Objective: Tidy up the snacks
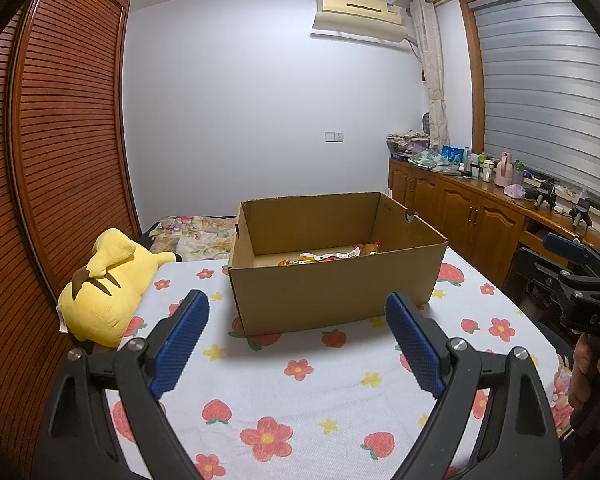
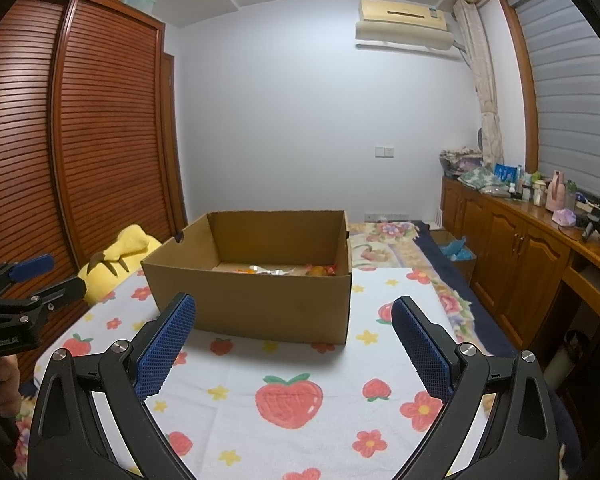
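Note:
An open cardboard box (image 1: 332,292) stands on a white cloth with strawberry and flower prints (image 1: 300,400). Several snack packets (image 1: 328,257) lie on its floor, orange and silver wrappers among them. The box also shows in the right wrist view (image 2: 260,304), with the snacks (image 2: 284,270) inside. My left gripper (image 1: 298,340) is open and empty, held above the cloth in front of the box. My right gripper (image 2: 294,340) is open and empty, also in front of the box. Each gripper shows at the edge of the other's view (image 1: 580,280) (image 2: 20,292).
A yellow plush toy (image 1: 104,284) lies at the cloth's left edge beside the slatted wardrobe (image 1: 60,140). A floral bedspread (image 2: 388,240) lies behind the box. A wooden cabinet (image 2: 520,248) with bottles and clutter runs along the right wall.

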A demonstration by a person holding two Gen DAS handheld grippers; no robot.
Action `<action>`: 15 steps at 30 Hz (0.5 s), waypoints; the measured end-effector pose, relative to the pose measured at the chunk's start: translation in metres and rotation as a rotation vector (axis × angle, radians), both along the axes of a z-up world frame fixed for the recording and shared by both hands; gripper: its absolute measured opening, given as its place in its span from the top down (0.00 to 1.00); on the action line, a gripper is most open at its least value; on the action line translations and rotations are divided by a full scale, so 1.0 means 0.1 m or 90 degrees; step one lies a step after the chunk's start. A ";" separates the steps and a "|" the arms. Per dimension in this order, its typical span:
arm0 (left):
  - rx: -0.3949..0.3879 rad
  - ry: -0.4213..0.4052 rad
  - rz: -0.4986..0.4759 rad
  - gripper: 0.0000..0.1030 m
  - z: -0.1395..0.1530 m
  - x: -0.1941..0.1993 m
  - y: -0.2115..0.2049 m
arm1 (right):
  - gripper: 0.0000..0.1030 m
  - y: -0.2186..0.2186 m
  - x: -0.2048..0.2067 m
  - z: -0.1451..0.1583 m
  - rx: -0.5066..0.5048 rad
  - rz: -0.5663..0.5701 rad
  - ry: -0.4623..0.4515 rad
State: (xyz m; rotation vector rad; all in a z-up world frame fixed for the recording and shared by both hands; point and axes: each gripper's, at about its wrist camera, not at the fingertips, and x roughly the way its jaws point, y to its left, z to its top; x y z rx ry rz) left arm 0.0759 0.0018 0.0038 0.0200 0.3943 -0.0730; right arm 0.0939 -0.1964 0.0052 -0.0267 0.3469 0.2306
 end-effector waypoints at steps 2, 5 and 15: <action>0.000 -0.001 0.000 0.12 0.00 -0.01 0.01 | 0.03 0.00 0.00 0.00 -0.001 -0.001 0.000; 0.000 -0.001 0.000 0.12 0.00 -0.01 0.00 | 0.03 0.00 -0.01 0.00 -0.001 -0.001 -0.001; -0.001 -0.001 0.000 0.11 0.00 -0.02 0.01 | 0.03 0.01 0.00 0.01 -0.001 -0.001 -0.001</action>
